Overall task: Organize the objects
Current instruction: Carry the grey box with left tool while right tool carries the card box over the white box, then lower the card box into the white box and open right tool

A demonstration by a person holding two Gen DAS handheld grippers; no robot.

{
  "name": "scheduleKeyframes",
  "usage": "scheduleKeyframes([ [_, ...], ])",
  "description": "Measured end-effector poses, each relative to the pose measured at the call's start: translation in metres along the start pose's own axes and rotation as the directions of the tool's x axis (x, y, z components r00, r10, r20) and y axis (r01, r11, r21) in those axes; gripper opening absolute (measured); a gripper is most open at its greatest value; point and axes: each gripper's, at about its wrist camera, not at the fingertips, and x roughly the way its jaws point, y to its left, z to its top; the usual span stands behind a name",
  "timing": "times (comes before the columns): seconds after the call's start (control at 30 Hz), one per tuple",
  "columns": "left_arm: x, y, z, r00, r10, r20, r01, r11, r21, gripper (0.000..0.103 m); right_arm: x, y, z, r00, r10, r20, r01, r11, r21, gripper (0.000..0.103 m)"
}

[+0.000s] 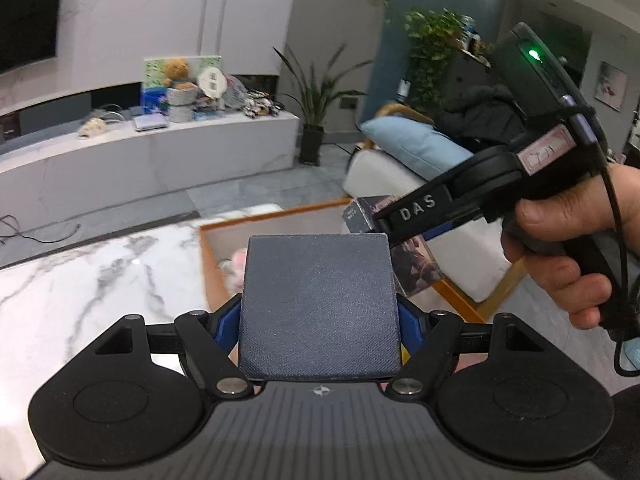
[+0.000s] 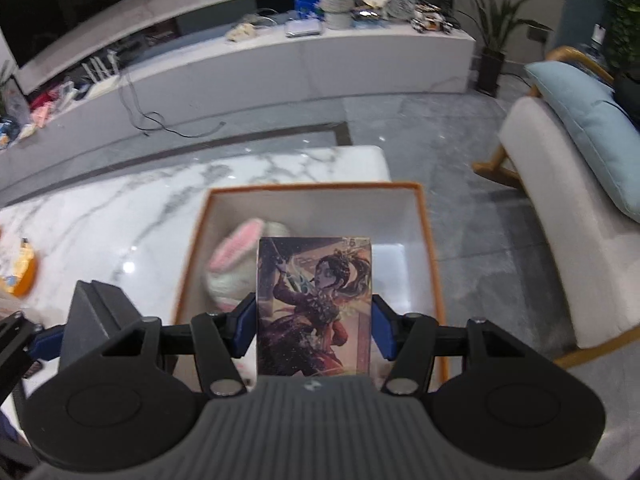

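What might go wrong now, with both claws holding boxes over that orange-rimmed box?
1. The right claw holds the illustrated box above the orange-rimmed box; dropped, it may land on the plush bunny and sit crooked.
2. The left claw carries a dark blue box right beside the illustrated one, so the two could collide.

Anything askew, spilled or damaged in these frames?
Nothing stands out. The left gripper holds a dark blue textured square box; the right gripper holds an illustrated character box above the orange-rimmed open box, where a pink-eared plush bunny lies.
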Motion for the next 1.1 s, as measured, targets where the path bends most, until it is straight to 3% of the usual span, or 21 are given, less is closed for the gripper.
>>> scheduleKeyframes([
  [0.1,0.011,-0.001,-0.001,0.998,-0.060,-0.025,0.059,0.997,-0.039,0.087,0.004,-0.010,-0.002,1.000,-0.020,-0.013,0.020,1.000,0.009,0.060],
  [0.33,0.037,-0.022,-0.021,0.989,-0.093,-0.113,0.095,0.995,0.010,0.087,0.019,-0.017,-0.013,0.997,-0.041,-0.071,0.040,0.999,-0.015,0.060],
  [0.57,0.056,-0.032,-0.036,0.982,-0.080,-0.173,0.087,0.996,0.034,0.087,0.046,-0.002,-0.024,0.985,-0.090,-0.151,0.074,0.991,-0.108,0.060],
  [1.1,0.059,-0.032,-0.048,0.975,-0.062,-0.214,0.066,0.998,0.012,0.088,0.058,0.006,-0.025,0.976,-0.125,-0.176,0.098,0.983,-0.155,0.061],
])
